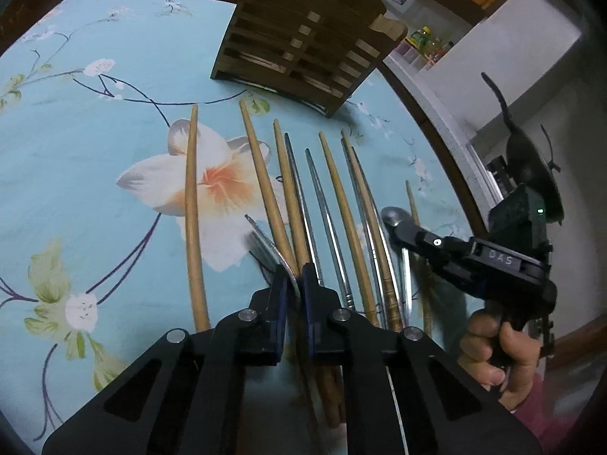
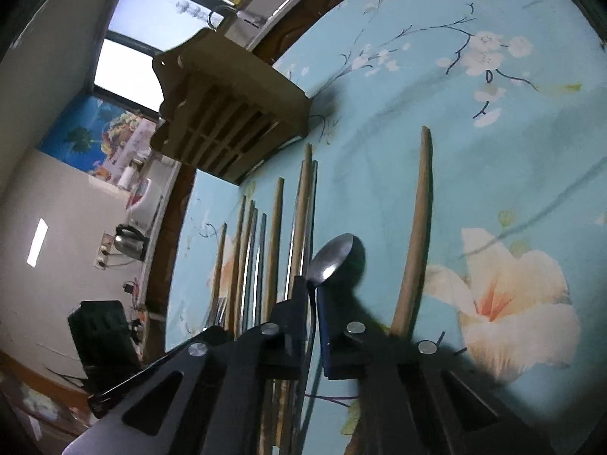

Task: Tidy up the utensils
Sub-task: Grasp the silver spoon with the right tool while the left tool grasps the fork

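My left gripper (image 1: 294,278) is shut on a metal spoon (image 1: 271,248), held a little above the floral tablecloth (image 1: 95,151). My right gripper (image 2: 312,295) is shut on a second metal spoon (image 2: 335,258), its bowl sticking out past the fingertips; it also shows in the left wrist view (image 1: 396,223) at the right. Several wooden chopsticks (image 1: 261,185) and metal chopsticks (image 1: 326,220) lie side by side on the cloth between the grippers and a slatted wooden utensil holder (image 1: 303,38), which also shows in the right wrist view (image 2: 227,113).
The dark wooden table rim (image 1: 428,113) curves behind the holder. A kitchen counter with a kettle (image 2: 129,242) and bottles (image 1: 428,40) stands beyond the table. One wooden chopstick (image 2: 415,227) lies apart from the others.
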